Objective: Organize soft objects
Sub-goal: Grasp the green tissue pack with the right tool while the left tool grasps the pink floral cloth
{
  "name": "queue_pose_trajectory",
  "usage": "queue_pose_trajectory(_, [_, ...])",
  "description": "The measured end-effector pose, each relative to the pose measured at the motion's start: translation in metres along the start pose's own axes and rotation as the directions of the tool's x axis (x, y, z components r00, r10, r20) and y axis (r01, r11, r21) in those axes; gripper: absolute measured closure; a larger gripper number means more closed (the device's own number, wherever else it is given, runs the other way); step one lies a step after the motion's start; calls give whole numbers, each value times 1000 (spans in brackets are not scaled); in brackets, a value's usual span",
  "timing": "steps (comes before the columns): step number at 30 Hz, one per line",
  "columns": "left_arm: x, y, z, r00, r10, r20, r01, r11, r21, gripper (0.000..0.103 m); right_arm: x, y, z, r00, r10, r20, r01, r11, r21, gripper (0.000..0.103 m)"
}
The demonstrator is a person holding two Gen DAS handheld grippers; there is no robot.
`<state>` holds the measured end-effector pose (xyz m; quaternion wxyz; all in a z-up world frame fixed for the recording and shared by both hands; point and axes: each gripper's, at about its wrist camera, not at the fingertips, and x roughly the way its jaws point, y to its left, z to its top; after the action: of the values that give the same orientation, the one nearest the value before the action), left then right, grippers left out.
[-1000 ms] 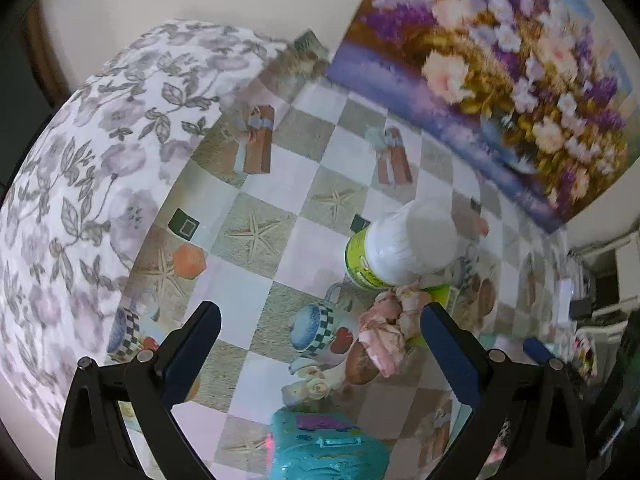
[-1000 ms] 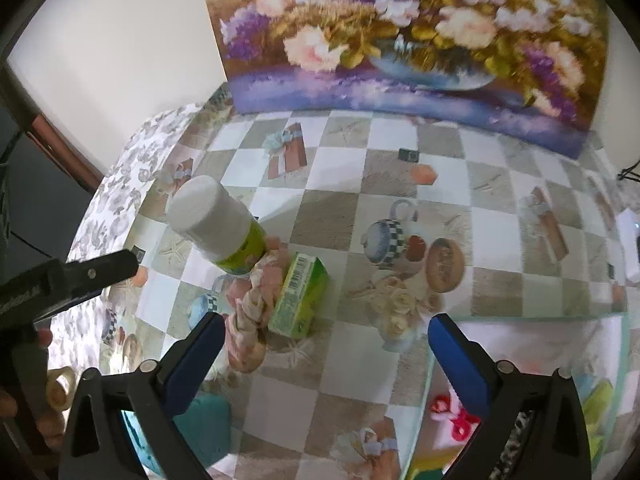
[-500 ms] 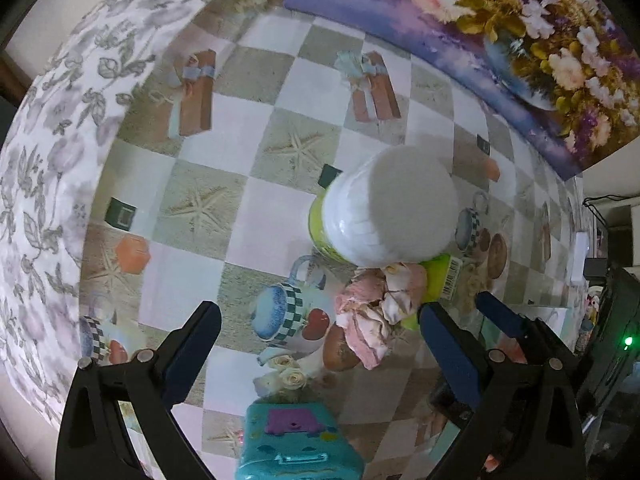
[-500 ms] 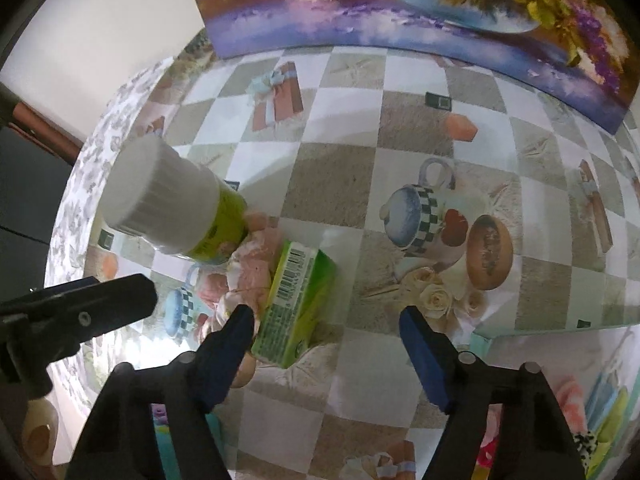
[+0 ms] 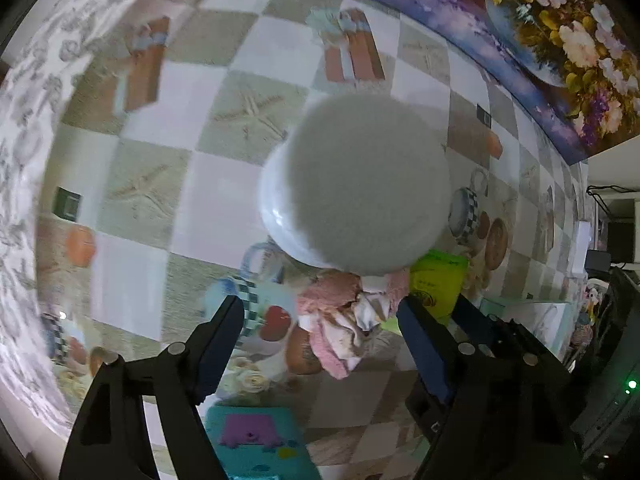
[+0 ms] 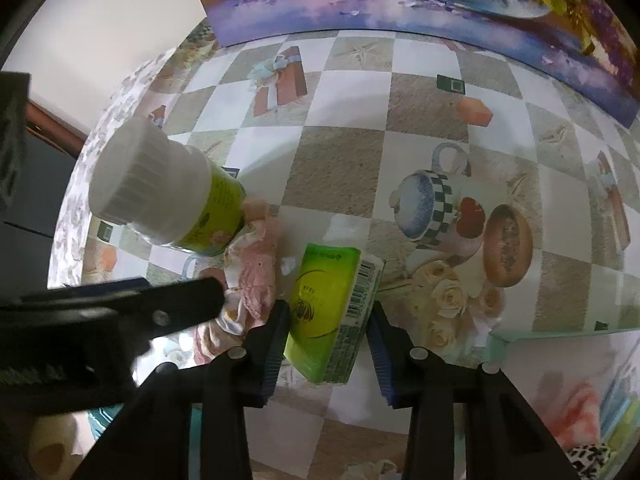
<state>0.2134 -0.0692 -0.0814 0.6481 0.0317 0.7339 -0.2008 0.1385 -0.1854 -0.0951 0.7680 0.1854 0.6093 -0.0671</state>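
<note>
A crumpled pink and white cloth lies on the checked tablecloth, against a white-capped bottle. My left gripper points down over the cloth with its jaws closing. The cloth sits between them with a gap on each side. Leaning on the cloth is a green tissue packet. My right gripper straddles that packet and its jaws are closing. Both pads are right at the packet's sides and the packet looks unsquashed. A left gripper finger crosses the right wrist view beside the bottle.
A teal toy box lies just below the left gripper. A pale bin with soft items stands at the right. A flower painting leans along the back. The table drops off at the floral cloth edge on the left.
Both grippers have come down closer to the table. The right jaws narrowed a lot around the green packet. The left jaws narrowed a little around the pink cloth.
</note>
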Motion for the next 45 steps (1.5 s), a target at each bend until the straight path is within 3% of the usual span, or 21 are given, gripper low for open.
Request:
queue_pose_trajectory(8, [22, -10, 9, 999, 24, -35, -24, 1000, -5, 26, 4, -1, 1, 1000, 17, 2, -17, 1000, -17, 62])
queue_pose_trajectory(17, [34, -10, 15, 999, -7, -46, 6, 999, -32, 73, 15, 7, -1, 999, 34, -8, -34, 999, -10, 62])
queue_pose_trajectory(20, [33, -8, 14, 999, -30, -41, 28, 999, -47, 80, 14, 5, -2, 999, 53, -4, -53, 999, 3, 68])
queue_pose_trajectory(28, [22, -8, 4, 999, -45, -4, 45, 997, -62, 83, 6, -2, -13, 998, 65, 7, -65, 997, 30, 78])
queue_pose_trajectory(36, [9, -23, -27, 997, -48, 67, 52, 997, -55, 83, -18, -15, -30, 993, 106, 45, -109, 991, 76, 78])
queue_pose_trajectory(45, [-13, -42, -70, 972, -90, 219, 91, 996, 3, 83, -48, -33, -62, 988, 108, 108, -121, 985, 126, 78])
